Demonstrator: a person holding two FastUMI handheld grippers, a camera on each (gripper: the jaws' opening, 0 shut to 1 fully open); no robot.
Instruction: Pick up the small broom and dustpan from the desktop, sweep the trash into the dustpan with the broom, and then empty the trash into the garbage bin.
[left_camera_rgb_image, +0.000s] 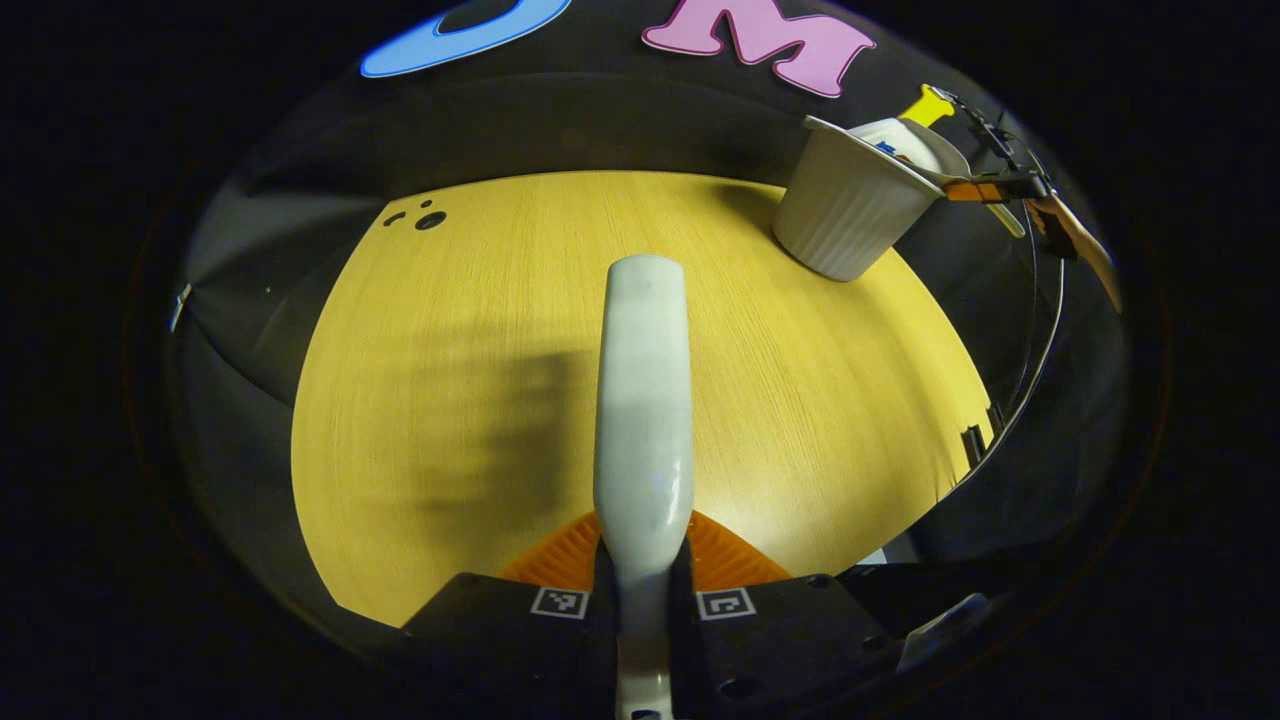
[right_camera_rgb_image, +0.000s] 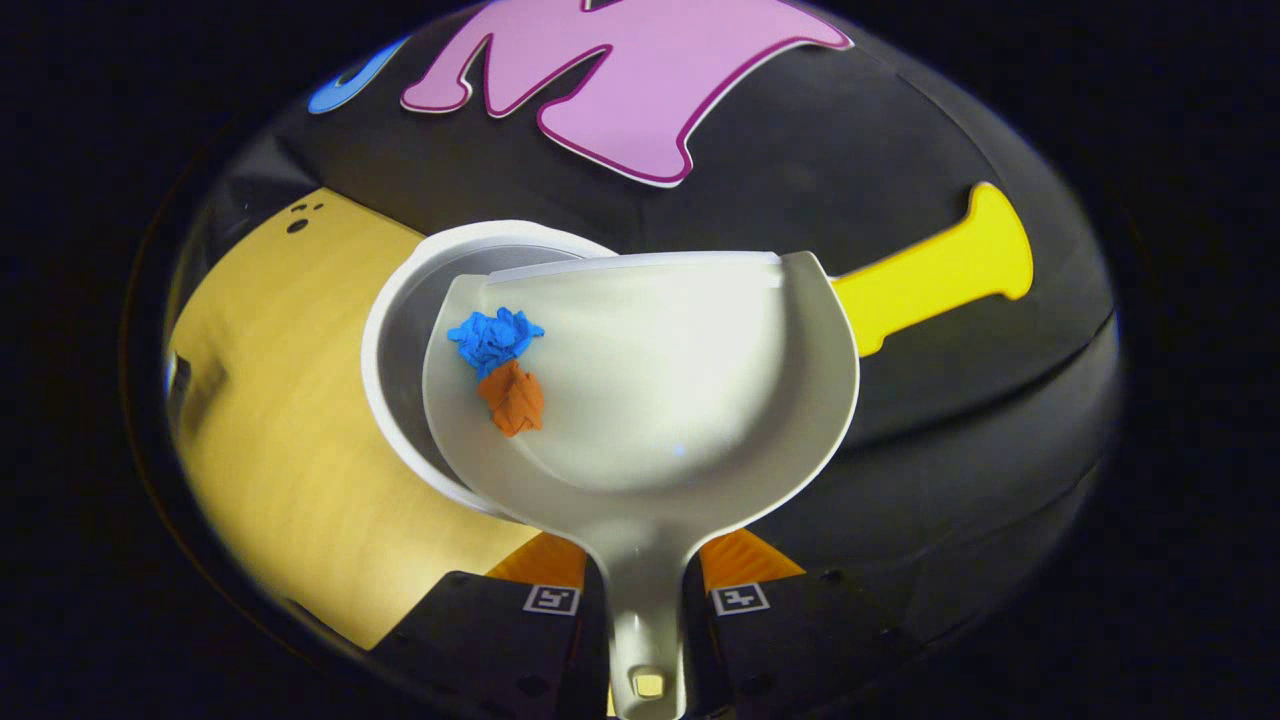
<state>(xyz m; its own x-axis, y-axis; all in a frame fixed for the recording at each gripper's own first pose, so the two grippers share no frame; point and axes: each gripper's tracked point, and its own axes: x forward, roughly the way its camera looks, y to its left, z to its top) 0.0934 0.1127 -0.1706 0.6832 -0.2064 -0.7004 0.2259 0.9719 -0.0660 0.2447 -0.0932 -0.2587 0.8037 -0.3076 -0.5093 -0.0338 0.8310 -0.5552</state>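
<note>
My left gripper is shut on the white broom, which points forward above the yellow desk; its bristles are hidden. My right gripper is shut on the handle of the white dustpan. The pan is held over the white garbage bin, its lip above the bin's opening. A blue paper ball and an orange paper ball lie in the pan near its left lip. In the left gripper view the ribbed bin stands at the far right of the desk, with the dustpan and the right gripper over it.
The desk's far edge meets the black cloth wall just behind the bin. A few small dark holes mark the desk's far left corner. The broom's shadow falls on the wood left of it.
</note>
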